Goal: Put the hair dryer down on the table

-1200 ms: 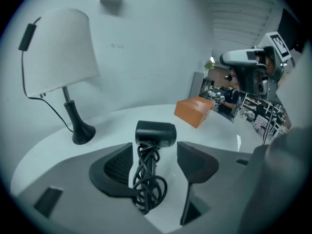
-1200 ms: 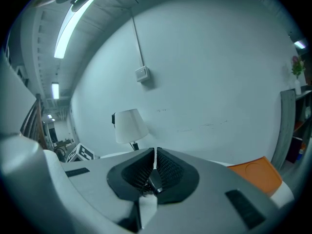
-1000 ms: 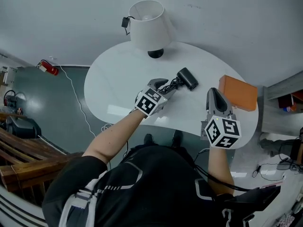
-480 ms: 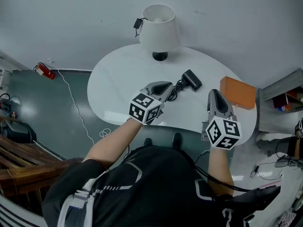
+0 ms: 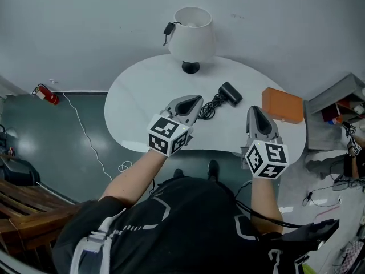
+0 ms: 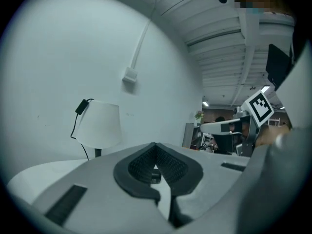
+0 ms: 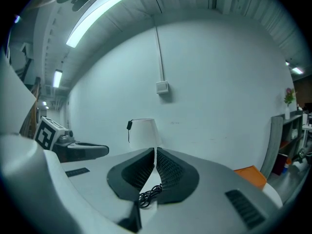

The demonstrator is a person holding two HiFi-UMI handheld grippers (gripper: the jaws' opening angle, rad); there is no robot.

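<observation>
The black hair dryer [image 5: 230, 93] lies on the white table [image 5: 142, 90], with its coiled cord [image 5: 209, 107] beside it on the left. My left gripper [image 5: 194, 101] hovers just left of the cord, shut and empty, clear of the dryer. In the left gripper view the jaws [image 6: 156, 145] meet at the tips and a dark bit of the dryer [image 6: 154, 176] shows below them. My right gripper [image 5: 254, 111] hangs to the right of the dryer, also shut with nothing in it. Behind its closed jaws [image 7: 155, 150] the cord [image 7: 148, 196] is visible on the table.
A white lamp [image 5: 191, 36] stands at the table's far edge. An orange box [image 5: 283, 105] sits at the right end, close to my right gripper. A red fire extinguisher [image 5: 44, 93] and a white cable lie on the floor to the left.
My left gripper has drawn back from the dryer's cord toward me and risen. The dryer stays on the table. The right gripper has shifted only a little.
</observation>
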